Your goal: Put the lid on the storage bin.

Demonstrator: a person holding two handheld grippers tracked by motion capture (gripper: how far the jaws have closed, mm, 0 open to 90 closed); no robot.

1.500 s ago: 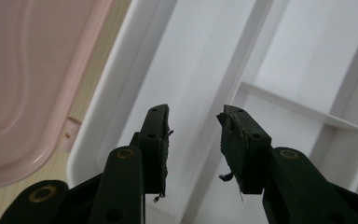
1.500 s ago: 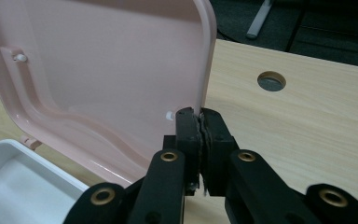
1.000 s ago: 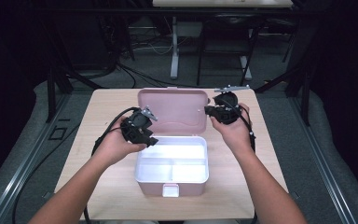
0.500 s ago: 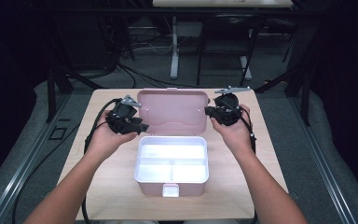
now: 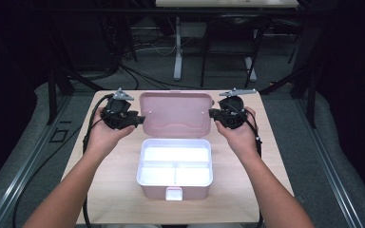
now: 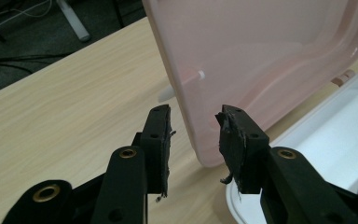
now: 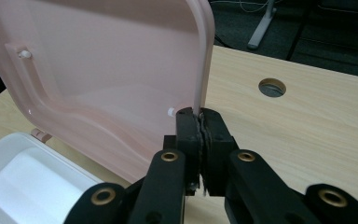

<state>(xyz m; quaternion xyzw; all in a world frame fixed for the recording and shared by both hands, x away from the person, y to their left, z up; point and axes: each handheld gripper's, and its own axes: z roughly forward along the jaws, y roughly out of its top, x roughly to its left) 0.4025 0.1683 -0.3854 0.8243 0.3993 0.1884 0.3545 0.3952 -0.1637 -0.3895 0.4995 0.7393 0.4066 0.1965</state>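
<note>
Box [image 5: 175, 192] first, sitting at the table's near edge, midway along it: pink shell, small pale latch tab on its front wall, white tray inside split into one long compartment at the back and two smaller ones in front, nothing visible in any of them. Behind it the pink lid [image 5: 178, 114] stands open, hinged at the box's far side, its moulded inner face toward the person.

Right gripper [image 5: 214, 113] is at the lid's right edge, and in the right gripper view its jaws are pressed together on that rim [image 7: 200, 100], clamped tight. Left gripper [image 5: 140, 118] sits at the lid's left edge; its jaws stand apart with the lid's corner [image 6: 205, 154] between them, pads not touching it, and they have just been closing a little. Both forearms come in from the near side.

Table [image 5: 109, 190] is pale wood grain, with a round cable hole [image 7: 271, 87] near its far right corner. Beyond it, grey floor, black cables, dark frame legs and one white stand leg [image 5: 177, 52].
</note>
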